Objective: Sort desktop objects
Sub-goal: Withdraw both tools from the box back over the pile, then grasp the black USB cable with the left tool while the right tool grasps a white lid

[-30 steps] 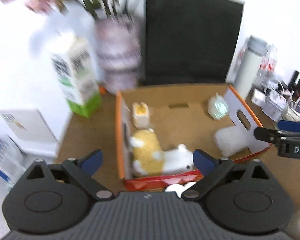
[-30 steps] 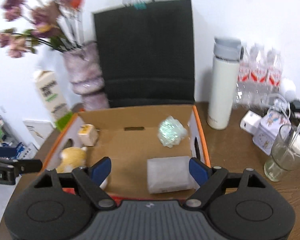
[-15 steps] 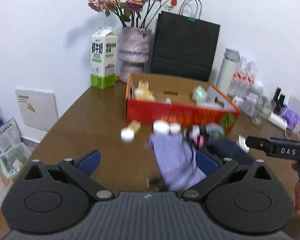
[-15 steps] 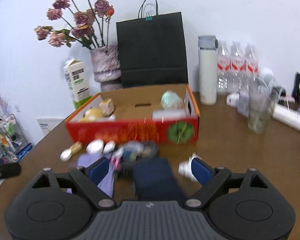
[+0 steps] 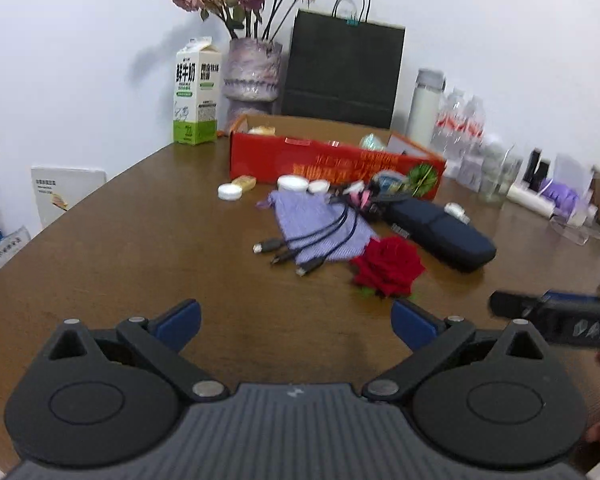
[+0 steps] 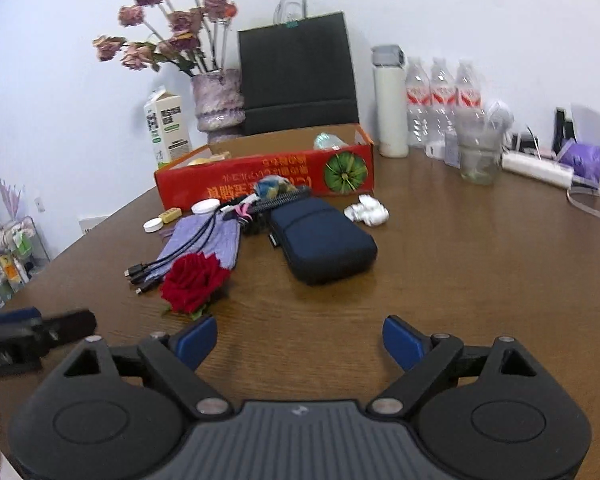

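A red cardboard box stands mid-table with items inside. In front of it lie a red rose, a purple cloth pouch with black cables across it, a dark blue case, white round lids and a crumpled white thing. My left gripper is open and empty, low over the table short of the rose. My right gripper is open and empty, short of the rose and case.
At the back stand a milk carton, a vase of dried roses, a black paper bag, a white flask, water bottles and a glass. Clutter lines the right edge.
Both grippers have pulled back and down from above the box to low over the near table. The loose objects in front of the box have come into view.
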The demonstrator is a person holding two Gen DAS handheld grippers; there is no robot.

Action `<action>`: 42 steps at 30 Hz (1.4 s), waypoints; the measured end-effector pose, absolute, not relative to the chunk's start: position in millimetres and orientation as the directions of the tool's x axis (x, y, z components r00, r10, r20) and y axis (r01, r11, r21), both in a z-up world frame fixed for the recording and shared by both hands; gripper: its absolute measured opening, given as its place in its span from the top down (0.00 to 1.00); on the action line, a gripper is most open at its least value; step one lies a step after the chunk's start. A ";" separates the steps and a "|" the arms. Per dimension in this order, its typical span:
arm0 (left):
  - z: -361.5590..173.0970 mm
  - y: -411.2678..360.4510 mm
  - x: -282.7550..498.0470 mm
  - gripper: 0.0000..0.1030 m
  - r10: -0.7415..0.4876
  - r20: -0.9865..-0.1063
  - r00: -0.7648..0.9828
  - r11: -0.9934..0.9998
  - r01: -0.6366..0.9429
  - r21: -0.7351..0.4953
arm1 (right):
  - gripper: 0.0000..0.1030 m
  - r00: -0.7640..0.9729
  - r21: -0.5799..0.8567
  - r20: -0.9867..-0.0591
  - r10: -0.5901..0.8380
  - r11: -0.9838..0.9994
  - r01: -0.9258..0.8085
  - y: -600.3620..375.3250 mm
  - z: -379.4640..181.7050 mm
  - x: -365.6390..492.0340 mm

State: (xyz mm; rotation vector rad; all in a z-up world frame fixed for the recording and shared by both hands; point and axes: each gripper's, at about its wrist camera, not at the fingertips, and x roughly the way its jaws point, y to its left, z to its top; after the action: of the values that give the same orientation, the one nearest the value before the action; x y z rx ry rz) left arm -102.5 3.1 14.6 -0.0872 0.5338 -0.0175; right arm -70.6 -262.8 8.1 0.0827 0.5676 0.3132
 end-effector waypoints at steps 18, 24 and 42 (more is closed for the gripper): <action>19.0 5.4 -81.5 0.00 -0.097 -0.535 0.840 0.992 0.040 -0.118 | 0.13 0.775 0.153 -0.545 0.321 0.946 -0.284 -261.7 7.6 -61.4; 52.0 3.7 -20.4 0.17 -0.153 -0.497 0.854 0.986 0.098 -0.134 | 0.15 0.788 0.100 -0.537 0.301 0.950 -0.294 -258.1 27.8 -27.7; 28.1 -9.3 85.3 0.93 -0.302 -0.589 0.749 0.952 0.204 -0.229 | 0.34 0.783 0.116 -0.518 0.345 0.935 -0.336 -235.8 27.5 48.5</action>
State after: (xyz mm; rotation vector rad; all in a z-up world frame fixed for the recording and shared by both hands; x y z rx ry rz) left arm 85.3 -9.3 28.1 -0.1542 0.6693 -0.2776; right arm 48.5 -235.8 27.5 0.0177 0.5624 0.3673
